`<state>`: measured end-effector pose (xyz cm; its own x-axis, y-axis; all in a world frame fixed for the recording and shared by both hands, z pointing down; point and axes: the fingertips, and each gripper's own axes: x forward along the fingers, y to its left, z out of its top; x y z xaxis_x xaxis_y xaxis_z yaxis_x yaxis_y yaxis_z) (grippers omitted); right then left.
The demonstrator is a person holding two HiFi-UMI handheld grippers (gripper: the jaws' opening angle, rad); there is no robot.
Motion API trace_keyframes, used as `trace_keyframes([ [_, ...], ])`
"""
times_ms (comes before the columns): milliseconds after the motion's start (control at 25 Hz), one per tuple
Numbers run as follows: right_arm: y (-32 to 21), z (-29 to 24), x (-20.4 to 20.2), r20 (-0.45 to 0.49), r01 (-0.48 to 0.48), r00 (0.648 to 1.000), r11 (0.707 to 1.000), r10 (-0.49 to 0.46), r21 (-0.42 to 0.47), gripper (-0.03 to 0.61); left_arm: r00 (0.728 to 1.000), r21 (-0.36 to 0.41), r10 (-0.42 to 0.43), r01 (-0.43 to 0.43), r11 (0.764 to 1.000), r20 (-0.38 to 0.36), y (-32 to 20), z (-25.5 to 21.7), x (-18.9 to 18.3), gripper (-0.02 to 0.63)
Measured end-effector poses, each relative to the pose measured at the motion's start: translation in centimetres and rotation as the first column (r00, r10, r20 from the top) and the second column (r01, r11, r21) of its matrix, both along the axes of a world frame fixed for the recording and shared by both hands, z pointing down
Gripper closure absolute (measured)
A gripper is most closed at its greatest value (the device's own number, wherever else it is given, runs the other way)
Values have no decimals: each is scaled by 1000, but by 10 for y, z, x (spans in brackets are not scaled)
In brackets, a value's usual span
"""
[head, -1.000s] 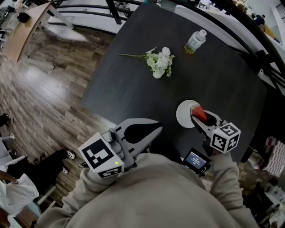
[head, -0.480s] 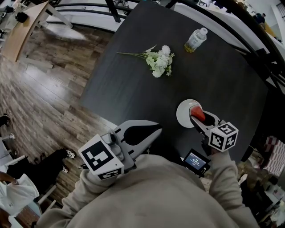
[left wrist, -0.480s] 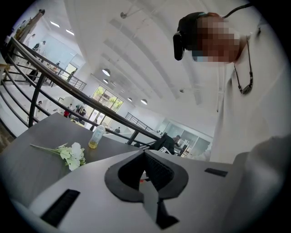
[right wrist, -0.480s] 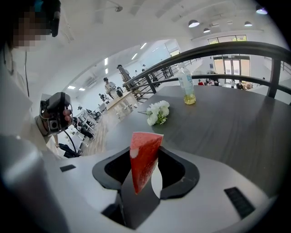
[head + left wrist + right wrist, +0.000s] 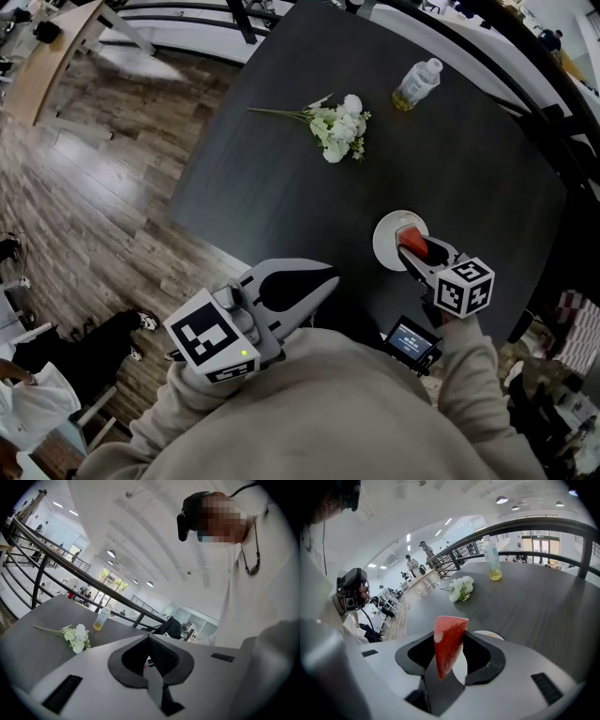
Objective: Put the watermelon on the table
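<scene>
**Watermelon wedge gripped over the plate, desk just beyond**

Head view: the right hand-held gripper (image 5: pixel 417 248) clamps the watermelon (image 5: pixel 411 240) over the white plate (image 5: pixel 386 234) on the dark desk (image 5: pixel 281 178). The left hand-held gripper (image 5: pixel 323 281) hangs well apart, by the near edge. Left gripper view: its jaws are clenched on nothing. Right gripper view: the wedge runs lengthwise along the jaws, broad end outward, with the plate and bare desk ahead and below.

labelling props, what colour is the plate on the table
The plate is white, clearest in the head view.
</scene>
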<state>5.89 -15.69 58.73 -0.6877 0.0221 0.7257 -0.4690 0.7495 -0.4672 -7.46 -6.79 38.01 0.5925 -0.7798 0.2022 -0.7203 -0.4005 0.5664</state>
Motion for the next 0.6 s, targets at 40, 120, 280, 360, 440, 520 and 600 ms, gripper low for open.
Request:
trace_keyframes([
  [40,0,2,0,-6,3,1000,1000,-3,1,393,1000,-2,-3,3,1000,-1,1,0,0,609],
  [120,1,7,2,-17,6,1000,1000,-6,-2,393,1000,-6,-7,7,1000,-2,2,2,-1,609],
  [280,2,20,4,-39,7,999,1000,-7,-12,393,1000,-10,-13,13,1000,-4,3,5,-2,609],
  [360,2,26,5,-53,13,999,1000,-14,-14,393,1000,-11,-17,17,1000,-6,4,5,-4,609],
  [440,3,32,6,-67,21,998,1000,-22,-14,393,1000,-14,-21,21,1000,-8,5,7,-5,609],
  [520,2,37,6,-80,24,997,1000,-25,-14,393,1000,-17,-23,23,1000,-9,6,8,-6,609],
  [600,2,41,7,-90,22,996,1000,-23,-16,393,1000,-21,-25,25,999,-10,6,9,-7,609],
])
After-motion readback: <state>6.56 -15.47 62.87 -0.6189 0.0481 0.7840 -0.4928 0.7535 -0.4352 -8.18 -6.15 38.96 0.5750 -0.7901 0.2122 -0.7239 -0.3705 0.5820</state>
